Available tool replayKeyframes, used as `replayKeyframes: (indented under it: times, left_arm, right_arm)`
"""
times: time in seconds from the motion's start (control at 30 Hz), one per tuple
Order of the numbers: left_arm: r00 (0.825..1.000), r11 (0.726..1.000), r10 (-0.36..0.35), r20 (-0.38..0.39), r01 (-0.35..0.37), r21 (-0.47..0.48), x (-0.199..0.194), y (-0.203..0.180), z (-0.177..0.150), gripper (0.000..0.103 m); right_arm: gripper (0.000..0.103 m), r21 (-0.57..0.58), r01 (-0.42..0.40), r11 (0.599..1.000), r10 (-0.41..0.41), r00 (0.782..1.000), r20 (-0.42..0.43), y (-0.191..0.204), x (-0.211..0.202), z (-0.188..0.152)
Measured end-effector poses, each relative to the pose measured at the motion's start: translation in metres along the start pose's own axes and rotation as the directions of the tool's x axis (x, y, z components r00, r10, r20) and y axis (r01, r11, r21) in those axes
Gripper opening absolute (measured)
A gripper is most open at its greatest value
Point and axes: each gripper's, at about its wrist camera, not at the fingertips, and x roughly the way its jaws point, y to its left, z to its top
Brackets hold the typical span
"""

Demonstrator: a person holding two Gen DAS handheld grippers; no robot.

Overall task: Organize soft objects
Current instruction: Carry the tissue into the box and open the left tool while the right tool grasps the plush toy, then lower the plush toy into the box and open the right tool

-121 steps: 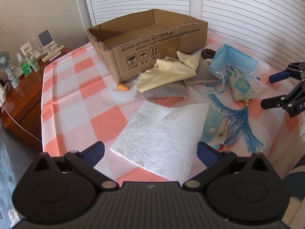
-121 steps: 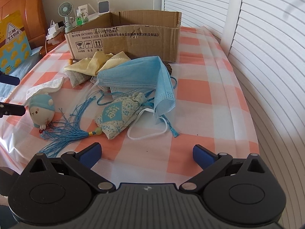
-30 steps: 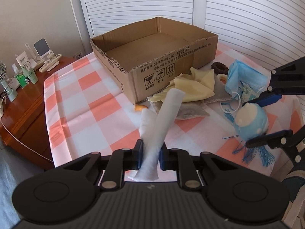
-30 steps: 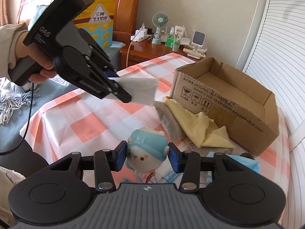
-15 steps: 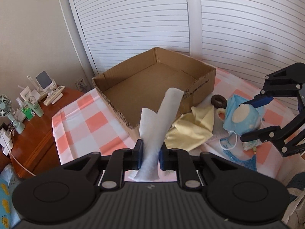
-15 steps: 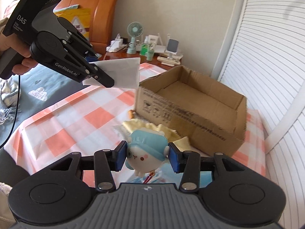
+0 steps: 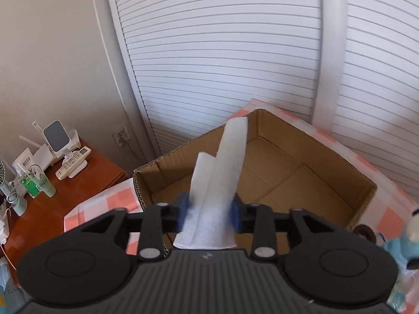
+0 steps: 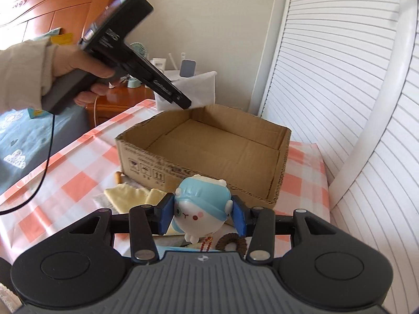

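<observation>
The white cloth (image 7: 225, 170) stands up between the jaws of my left gripper (image 7: 209, 209), which are opening; the pads have parted and the cloth hangs loose over the open cardboard box (image 7: 146, 183). From the right wrist view, the left gripper (image 8: 183, 102) hovers above the box's (image 8: 199, 167) far left corner with the cloth (image 8: 193, 89) draped behind it. My right gripper (image 8: 203, 216) is shut on a blue-capped white plush toy (image 8: 201, 206), held just in front of the box's near wall. The toy's edge (image 7: 408, 238) shows at the far right of the left wrist view.
A yellow cloth (image 8: 125, 196) and a brown hair tie (image 8: 231, 243) lie on the checked tablecloth (image 8: 78, 183) before the box. A wooden nightstand (image 7: 65, 196) with bottles, fan and remote stands left. Slatted doors (image 8: 340, 78) close the right side. A hand (image 8: 86, 68) holds the left gripper.
The left gripper rose and moved forward over the box, and its jaws parted around the white cloth. The right gripper carried the plush toy closer to the box.
</observation>
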Motion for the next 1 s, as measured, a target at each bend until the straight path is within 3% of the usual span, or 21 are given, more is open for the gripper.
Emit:
replayKeyframes:
  times: [0.07,0.23,0.3,0.47,0.67,0.83,1.0]
  left_arm:
    - [1.000,0.999,0.016,-0.003,-0.016,-0.043,0.019,0.008,0.005,0.085]
    - [0.999,0.993,0.050,-0.004,-0.050,-0.110,0.029,0.017,-0.003,0.086]
    - [0.999,0.993,0.050,-0.006,-0.050,-0.111,0.023,0.017,-0.006,0.094]
    - [0.997,0.992,0.078,0.017,-0.076,-0.103,-0.007,0.009,-0.020,0.099]
    - [0.995,0.984,0.083,0.050,-0.074,-0.159,-0.050,-0.007,-0.050,0.103]
    - [0.991,0.974,0.135,-0.010,-0.134,-0.184,-0.070,-0.030,-0.081,0.103]
    - [0.982,0.967,0.186,-0.006,-0.185,-0.173,-0.086,-0.052,-0.103,0.103]
  right_arm:
    - [0.051,0.014,0.006,1.000,-0.006,1.000,-0.002,-0.005,0.002,0.001]
    - [0.051,0.022,0.018,1.000,-0.018,1.000,-0.008,-0.009,0.002,0.001]
    - [0.051,0.023,0.025,0.999,-0.024,1.000,-0.015,-0.009,0.004,0.001]
    - [0.051,0.024,0.028,0.999,-0.027,0.999,-0.027,-0.005,0.005,0.003]
    - [0.051,0.053,0.029,0.998,-0.027,0.999,-0.038,-0.005,0.004,0.009]
    - [0.051,0.053,0.035,0.998,-0.032,0.998,-0.049,-0.006,0.004,0.017]
    - [0.051,0.055,0.035,0.998,-0.033,0.998,-0.047,-0.012,0.008,0.026]
